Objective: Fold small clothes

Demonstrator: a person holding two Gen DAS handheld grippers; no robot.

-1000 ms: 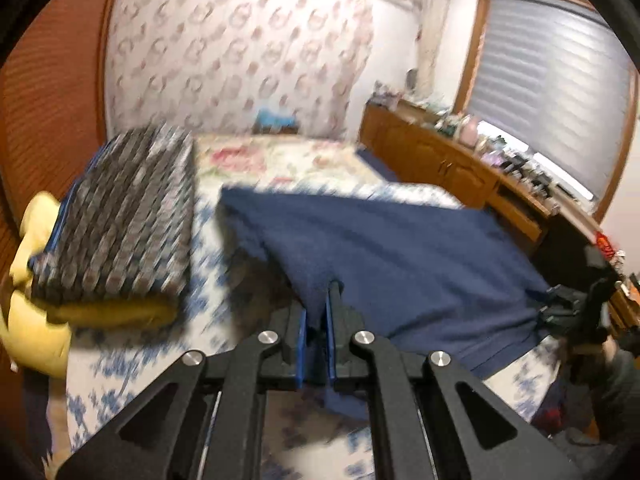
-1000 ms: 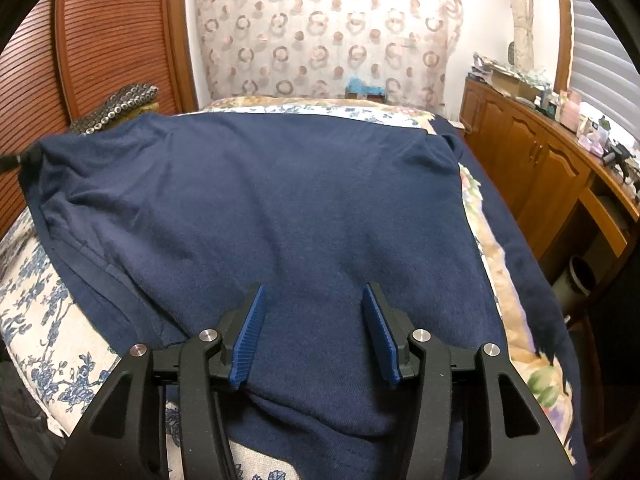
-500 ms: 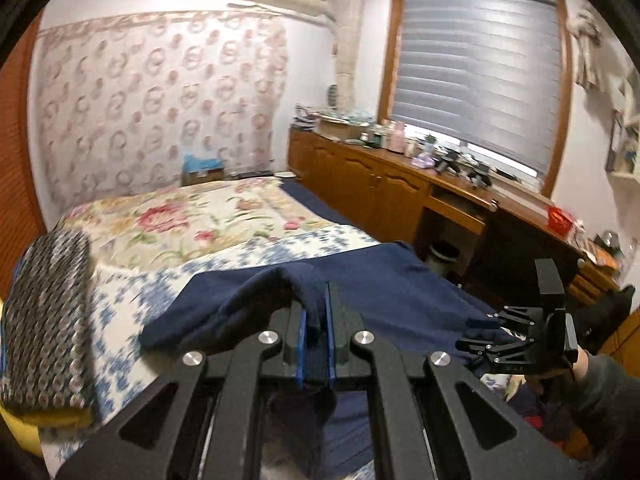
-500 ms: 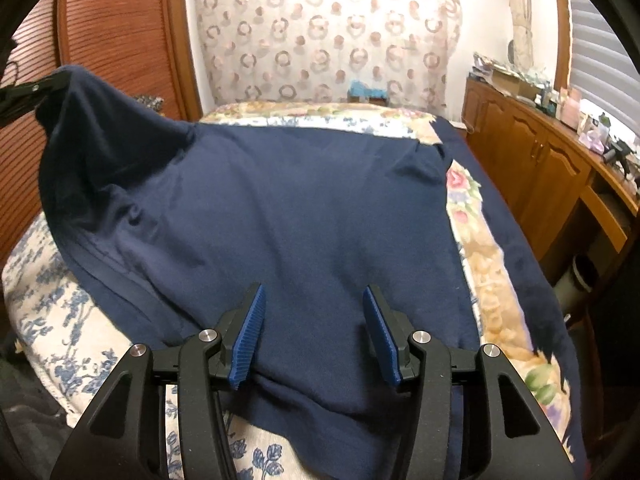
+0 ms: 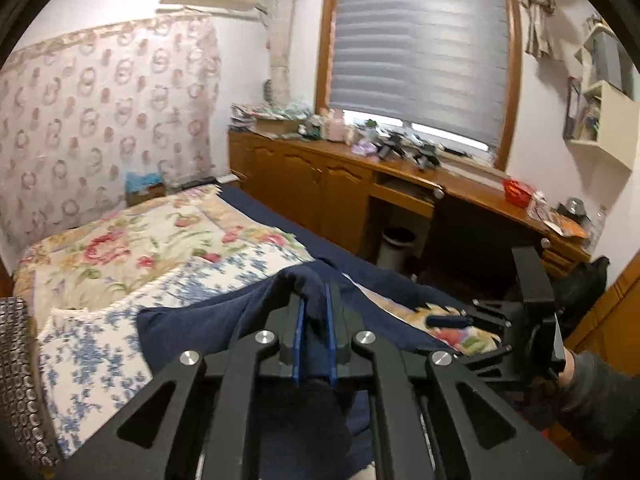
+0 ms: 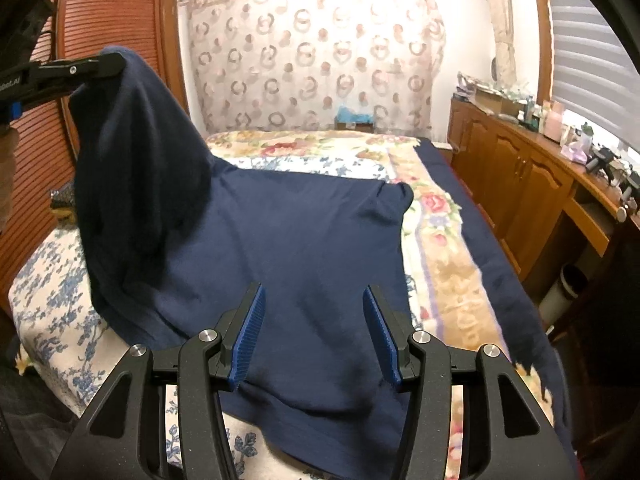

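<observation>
One navy garment [image 6: 304, 248] spread on a floral bedspread [image 6: 52, 300], one edge lifted high in the clamped left gripper [image 5: 314, 344], right gripper [image 6: 314, 336] gaping empty above the cloth, wooden cabinets [image 6: 516, 184] alongside.

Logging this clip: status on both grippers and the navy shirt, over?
Left gripper shut on navy shirt, one side lifted off the bed. Right gripper open above the shirt, gripping nothing. Nothing in the way.

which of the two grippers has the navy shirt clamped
The left gripper: its pads pinch a lifted fold of the navy shirt. The right gripper hangs open above it.
</observation>
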